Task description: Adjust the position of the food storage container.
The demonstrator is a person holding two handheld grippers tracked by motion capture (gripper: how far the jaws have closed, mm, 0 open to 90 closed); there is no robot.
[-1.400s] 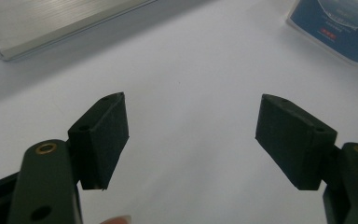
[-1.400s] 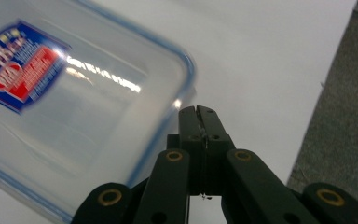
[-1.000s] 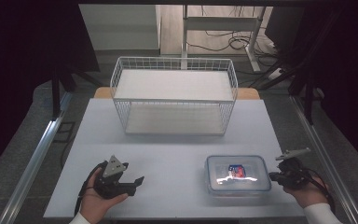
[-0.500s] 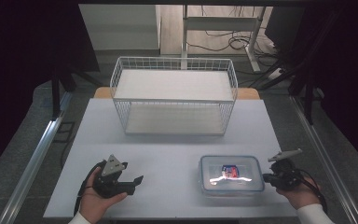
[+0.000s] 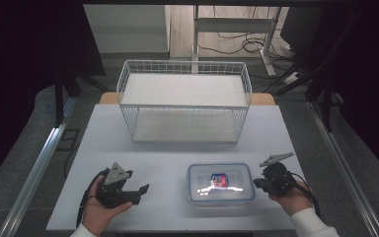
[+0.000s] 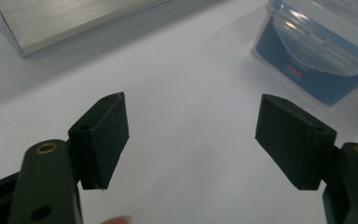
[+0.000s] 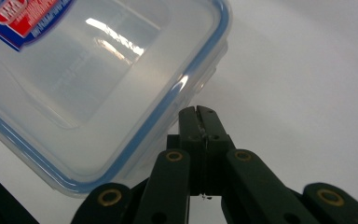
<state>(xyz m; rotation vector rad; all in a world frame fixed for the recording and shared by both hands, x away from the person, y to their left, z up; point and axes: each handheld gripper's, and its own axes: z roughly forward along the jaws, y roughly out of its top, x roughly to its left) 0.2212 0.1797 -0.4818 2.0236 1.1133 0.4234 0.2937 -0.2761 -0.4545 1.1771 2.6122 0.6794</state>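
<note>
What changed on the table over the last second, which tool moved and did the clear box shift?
The right tool, shut, moved left across the table with the clear lidded box at its tip; the box slid left. Nothing was gripped. The left tool, open, and the wire basket stayed put.

We're looking down on a white table (image 5: 168, 158). At its far middle stands a white wire basket (image 5: 185, 101), which we take as our landmark. Nearer to us than the basket, a little to its right, a clear plastic container (image 5: 220, 183) with a blue-rimmed lid and a red-and-blue label lies flat on the tabletop, well apart from the basket.
</note>
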